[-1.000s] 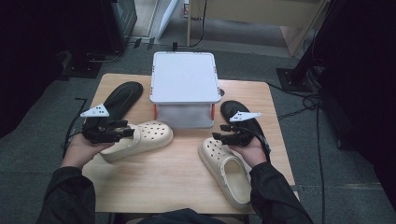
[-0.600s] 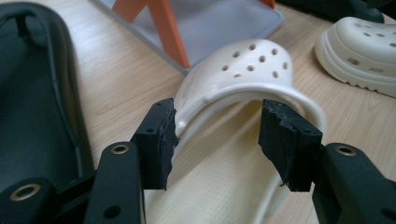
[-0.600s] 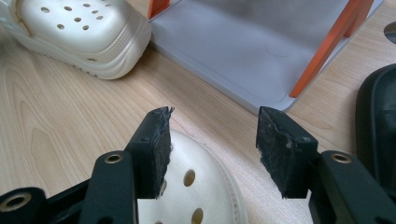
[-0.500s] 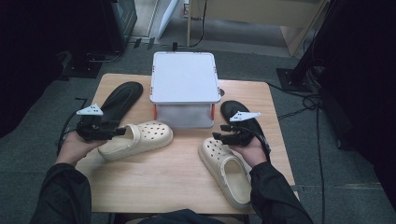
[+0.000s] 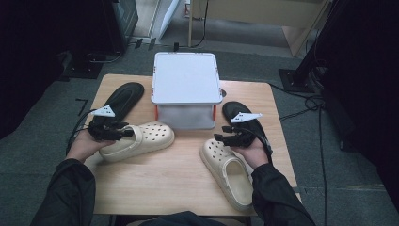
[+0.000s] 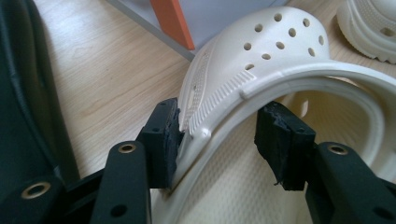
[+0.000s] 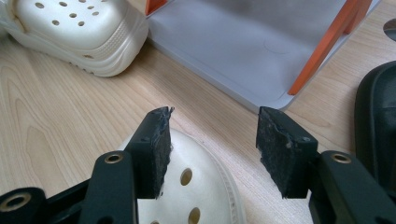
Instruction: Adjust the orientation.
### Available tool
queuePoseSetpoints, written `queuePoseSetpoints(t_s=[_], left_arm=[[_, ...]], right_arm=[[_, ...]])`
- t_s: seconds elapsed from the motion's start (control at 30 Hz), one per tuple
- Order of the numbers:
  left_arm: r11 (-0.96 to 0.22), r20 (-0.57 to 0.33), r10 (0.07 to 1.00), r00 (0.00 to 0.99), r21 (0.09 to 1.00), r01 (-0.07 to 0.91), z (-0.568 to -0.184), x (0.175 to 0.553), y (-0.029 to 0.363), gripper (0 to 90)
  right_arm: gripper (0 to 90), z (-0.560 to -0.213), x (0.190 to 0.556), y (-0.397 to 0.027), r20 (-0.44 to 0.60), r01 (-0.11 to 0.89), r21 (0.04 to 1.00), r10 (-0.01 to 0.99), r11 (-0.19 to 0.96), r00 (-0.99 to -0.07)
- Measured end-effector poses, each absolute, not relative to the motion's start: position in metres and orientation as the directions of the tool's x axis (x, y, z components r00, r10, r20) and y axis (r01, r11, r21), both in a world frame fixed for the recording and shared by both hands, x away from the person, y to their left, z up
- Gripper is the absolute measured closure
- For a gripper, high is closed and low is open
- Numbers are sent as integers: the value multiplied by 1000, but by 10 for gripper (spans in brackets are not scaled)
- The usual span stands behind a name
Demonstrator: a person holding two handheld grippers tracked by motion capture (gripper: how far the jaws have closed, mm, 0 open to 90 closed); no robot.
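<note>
Two cream clogs lie on the wooden table (image 5: 174, 183). My left gripper (image 5: 123, 133) (image 6: 219, 126) straddles the side wall of the left clog (image 5: 148, 139) (image 6: 261, 51) near its heel. Its jaws have just been closing with that wall between them. One pad touches the outer side, while the other stands clear inside the shoe. My right gripper (image 5: 221, 137) (image 7: 212, 140) hovers open just above the toe of the right clog (image 5: 230, 172) (image 7: 196, 186), with nothing between its pads.
A closed grey box with a white lid and orange latches (image 5: 186, 80) (image 7: 261, 42) stands at the back middle. A black sandal (image 5: 121, 99) lies left of it and another (image 5: 244, 117) right of it, beside my right hand.
My left hand has sunk lower onto the left clog's rear wall and shifted a little sideways. The right hand and both clogs have stayed in place.
</note>
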State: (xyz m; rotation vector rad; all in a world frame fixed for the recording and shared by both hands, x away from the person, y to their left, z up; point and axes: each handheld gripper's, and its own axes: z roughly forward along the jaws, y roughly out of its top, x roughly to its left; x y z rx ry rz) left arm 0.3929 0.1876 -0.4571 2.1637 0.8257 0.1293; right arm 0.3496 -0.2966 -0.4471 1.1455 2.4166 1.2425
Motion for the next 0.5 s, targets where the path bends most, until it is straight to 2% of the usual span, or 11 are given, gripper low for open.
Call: queuePoseSetpoints(t_s=[0.23, 0.5], left_arm=[[-492, -145, 584, 799, 719, 491, -458, 395, 182, 579], [-514, -166, 566, 807, 695, 503, -454, 387, 173, 619]], right_arm=[[457, -447, 349, -297, 167, 554, 756, 717, 349, -677], [483, -435, 343, -294, 189, 524, 796, 698, 303, -691]])
